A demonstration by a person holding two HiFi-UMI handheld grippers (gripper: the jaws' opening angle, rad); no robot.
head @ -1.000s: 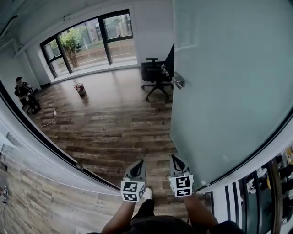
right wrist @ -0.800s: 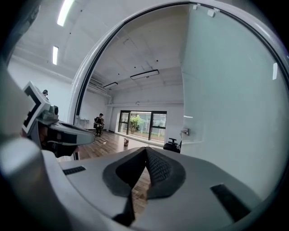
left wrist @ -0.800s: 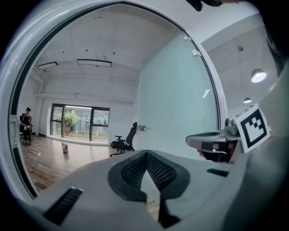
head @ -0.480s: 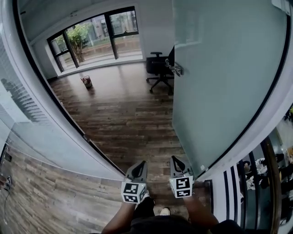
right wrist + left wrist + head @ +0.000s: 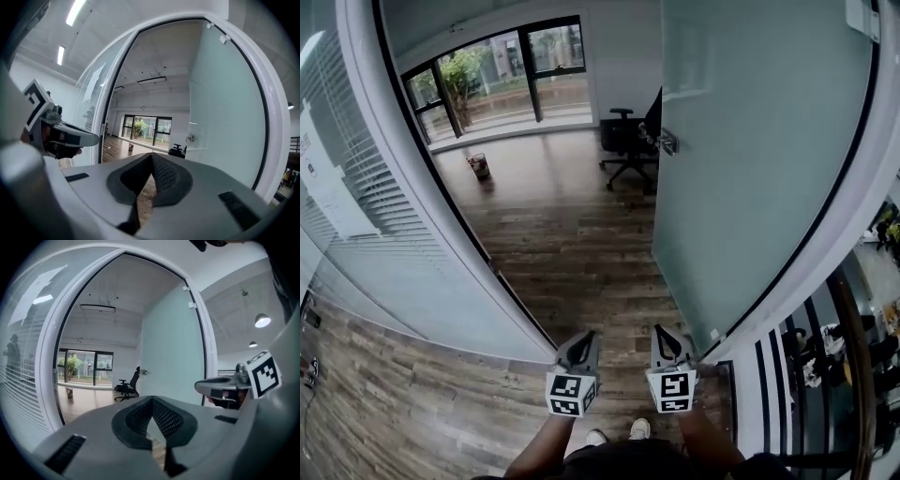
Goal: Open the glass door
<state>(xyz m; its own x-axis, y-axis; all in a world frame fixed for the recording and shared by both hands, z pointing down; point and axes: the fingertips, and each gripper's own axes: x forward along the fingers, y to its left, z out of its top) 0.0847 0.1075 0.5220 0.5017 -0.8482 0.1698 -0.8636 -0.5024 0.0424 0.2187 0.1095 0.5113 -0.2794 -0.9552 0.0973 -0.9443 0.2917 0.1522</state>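
The glass door [image 5: 750,159], a frosted pale-green panel, stands swung open into the room on the right, with its metal handle [image 5: 666,142] at the far edge. Both grippers are held side by side low in the doorway, pointing into the room and well short of the door. The left gripper [image 5: 584,339] is shut on nothing. The right gripper [image 5: 663,334] is also shut and empty, close beside the door's lower edge. In the left gripper view its pads [image 5: 140,416] meet at the tip, with the door [image 5: 171,348] ahead. The right gripper view shows the door [image 5: 225,112] and handle [image 5: 190,138].
A white door frame with a black edge [image 5: 422,178] curves along the left, with a blinds-covered glass wall [image 5: 347,206] behind it. Inside the room are a black office chair [image 5: 623,145], a small bucket [image 5: 478,167] and large windows [image 5: 497,70]. A railing [image 5: 853,375] runs at right.
The view has drawn back from the doorway: more glass wall and hallway floor show at left, and the seated person is out of sight. Both grippers stay shut, side by side.
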